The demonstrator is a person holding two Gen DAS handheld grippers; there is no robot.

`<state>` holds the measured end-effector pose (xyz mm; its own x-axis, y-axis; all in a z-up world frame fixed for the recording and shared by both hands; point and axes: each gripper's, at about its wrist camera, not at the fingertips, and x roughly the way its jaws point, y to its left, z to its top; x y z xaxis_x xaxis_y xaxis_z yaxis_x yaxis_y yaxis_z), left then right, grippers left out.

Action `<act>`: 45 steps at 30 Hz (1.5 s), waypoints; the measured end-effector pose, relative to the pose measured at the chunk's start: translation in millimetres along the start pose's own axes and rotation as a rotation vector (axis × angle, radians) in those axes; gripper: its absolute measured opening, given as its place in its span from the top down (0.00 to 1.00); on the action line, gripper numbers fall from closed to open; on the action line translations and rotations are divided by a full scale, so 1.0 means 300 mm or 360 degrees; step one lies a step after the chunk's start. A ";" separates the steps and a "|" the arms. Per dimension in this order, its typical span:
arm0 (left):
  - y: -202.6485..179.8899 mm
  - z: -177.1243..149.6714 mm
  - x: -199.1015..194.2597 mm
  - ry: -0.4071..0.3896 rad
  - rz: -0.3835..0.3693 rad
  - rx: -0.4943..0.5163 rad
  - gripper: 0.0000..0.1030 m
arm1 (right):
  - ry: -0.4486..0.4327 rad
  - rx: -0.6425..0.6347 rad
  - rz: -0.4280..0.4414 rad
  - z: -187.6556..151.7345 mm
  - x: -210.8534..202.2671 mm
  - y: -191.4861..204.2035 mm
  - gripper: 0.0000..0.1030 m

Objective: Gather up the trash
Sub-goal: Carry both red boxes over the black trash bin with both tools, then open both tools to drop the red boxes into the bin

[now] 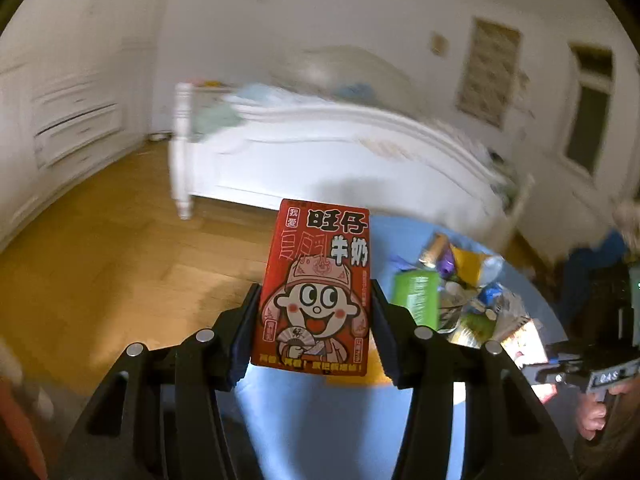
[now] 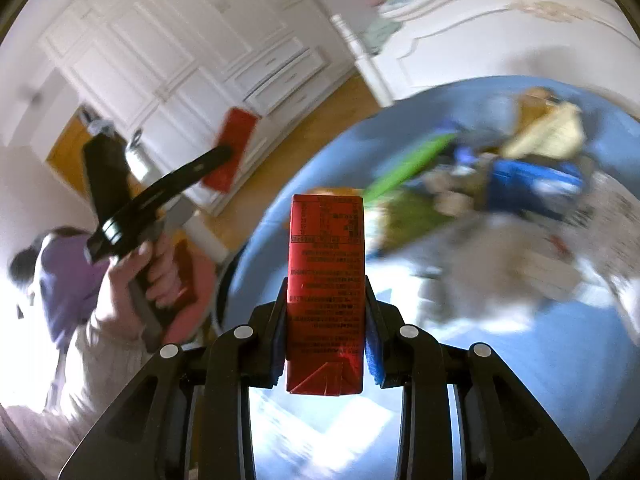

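Note:
A red milk carton [image 1: 316,280] with a cartoon face stands upright between the pads of my left gripper [image 1: 316,292], which is shut on it above the blue round table [image 1: 320,420]. In the right wrist view that same left gripper [image 2: 226,152] shows at upper left, holding its red carton [image 2: 236,140] in the air. My right gripper [image 2: 326,284] is shut on a second red carton [image 2: 326,280], printed side toward the camera. A trash pile lies on the table: a green pack [image 1: 416,296], a can [image 1: 434,248], a yellow wrapper [image 1: 468,264].
A white bed [image 1: 320,160] stands right behind the table. Wooden floor [image 1: 100,240] and a white wardrobe [image 1: 60,120] are to the left. A person's hand [image 2: 152,264] grips the left tool. More litter, including a blue pack [image 2: 532,184], shows blurred.

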<state>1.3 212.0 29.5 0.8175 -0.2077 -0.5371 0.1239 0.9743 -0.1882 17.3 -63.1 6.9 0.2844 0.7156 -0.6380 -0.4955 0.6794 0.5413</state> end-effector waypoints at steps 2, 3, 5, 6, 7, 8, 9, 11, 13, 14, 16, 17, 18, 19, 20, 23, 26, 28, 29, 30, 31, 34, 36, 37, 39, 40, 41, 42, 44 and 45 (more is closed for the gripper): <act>0.070 -0.068 -0.059 0.0005 0.0126 -0.0060 0.51 | 0.0051 -0.0064 0.0031 0.032 0.060 0.071 0.69; 0.108 -0.113 -0.078 0.0028 0.0180 -0.0106 0.51 | 0.0083 -0.0096 0.0048 0.048 0.099 0.111 0.69; 0.193 -0.217 -0.099 0.0085 0.0238 -0.0264 0.51 | 0.0153 -0.0142 0.0098 0.078 0.179 0.190 0.69; 0.220 -0.247 -0.109 0.0099 0.0249 -0.0307 0.51 | 0.0189 -0.0159 0.0119 0.087 0.221 0.224 0.69; 0.253 -0.301 -0.115 0.0129 0.0283 -0.0363 0.51 | 0.0226 -0.0181 0.0129 0.096 0.264 0.260 0.69; 0.277 -0.347 -0.119 0.0161 0.0326 -0.0398 0.51 | 0.0279 -0.0219 0.0130 0.103 0.327 0.310 0.69; 0.290 -0.373 -0.120 0.0181 0.0346 -0.0425 0.51 | 0.0321 -0.0248 0.0121 0.105 0.377 0.351 0.69; 0.345 -0.438 -0.135 0.0203 0.0356 -0.0522 0.51 | 0.0413 -0.0296 0.0091 0.117 0.488 0.420 0.69; 0.387 -0.485 -0.147 0.0216 0.0373 -0.0585 0.51 | 0.0496 -0.0350 0.0021 0.120 0.601 0.473 0.69; 0.399 -0.503 -0.147 0.0228 0.0381 -0.0602 0.51 | 0.0524 -0.0374 -0.0011 0.122 0.640 0.488 0.69; 0.426 -0.531 -0.142 0.0249 0.0389 -0.0642 0.51 | 0.0593 -0.0432 -0.0093 0.112 0.735 0.525 0.69; 0.430 -0.538 -0.136 0.0255 0.0387 -0.0656 0.51 | 0.0638 -0.0471 -0.0146 0.102 0.790 0.560 0.69; 0.435 -0.547 -0.128 0.0263 0.0384 -0.0667 0.51 | 0.0673 -0.0499 -0.0182 0.090 0.821 0.573 0.69; 0.441 -0.552 -0.115 0.0278 0.0385 -0.0673 0.51 | 0.0709 -0.0525 -0.0218 0.085 0.860 0.583 0.69; 0.445 -0.557 -0.101 0.0293 0.0387 -0.0674 0.51 | 0.0754 -0.0554 -0.0265 0.081 0.905 0.583 0.69; 0.455 -0.597 -0.094 0.0334 0.0371 -0.0684 0.51 | 0.0830 -0.0593 -0.0365 0.056 0.980 0.570 0.69; 0.451 -0.608 -0.070 0.0377 0.0384 -0.0675 0.51 | 0.0873 -0.0602 -0.0422 0.051 1.011 0.538 0.69; 0.456 -0.621 -0.055 0.0394 0.0388 -0.0685 0.51 | 0.0878 -0.0627 -0.0447 0.035 1.038 0.549 0.69; 0.458 -0.625 -0.048 0.0403 0.0396 -0.0685 0.51 | 0.0886 -0.0633 -0.0455 0.029 1.050 0.552 0.69; 0.458 -0.630 -0.042 0.0412 0.0405 -0.0683 0.51 | 0.0890 -0.0643 -0.0464 0.021 1.063 0.560 0.69; 0.459 -0.632 -0.038 0.0413 0.0407 -0.0686 0.50 | 0.0891 -0.0649 -0.0473 0.015 1.059 0.556 0.69; 0.462 -0.633 -0.036 0.0406 0.0411 -0.0698 0.50 | 0.0891 -0.0651 -0.0478 0.007 1.074 0.574 0.69; 0.460 -0.627 -0.029 0.0410 0.0427 -0.0687 0.49 | 0.0885 -0.0637 -0.0459 0.013 1.074 0.573 0.69; 0.457 -0.626 -0.028 0.0413 0.0432 -0.0677 0.49 | 0.0882 -0.0634 -0.0456 0.003 1.093 0.591 0.69; 0.449 -0.623 -0.023 0.0430 0.0429 -0.0665 0.49 | 0.0876 -0.0638 -0.0452 0.003 1.090 0.595 0.67; 0.445 -0.621 -0.021 0.0434 0.0429 -0.0661 0.48 | 0.0872 -0.0642 -0.0447 0.002 1.089 0.598 0.64; 0.443 -0.620 -0.018 0.0438 0.0432 -0.0657 0.46 | 0.0862 -0.0651 -0.0442 0.003 1.085 0.601 0.63; 0.439 -0.619 -0.017 0.0443 0.0441 -0.0654 0.37 | 0.0854 -0.0661 -0.0435 0.002 1.082 0.606 0.57; 0.431 -0.615 -0.022 0.0437 0.0475 -0.0642 0.29 | 0.0822 -0.0700 -0.0428 0.002 1.067 0.621 0.48; 0.429 -0.617 -0.023 0.0435 0.0475 -0.0638 0.29 | 0.0801 -0.0716 -0.0423 0.002 1.055 0.627 0.45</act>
<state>-92.5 322.6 -143.0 0.6026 0.0046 -0.7981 -0.3567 0.8961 -0.2642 14.6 291.3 -93.0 0.0833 0.3005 -0.9501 -0.7828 0.6097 0.1242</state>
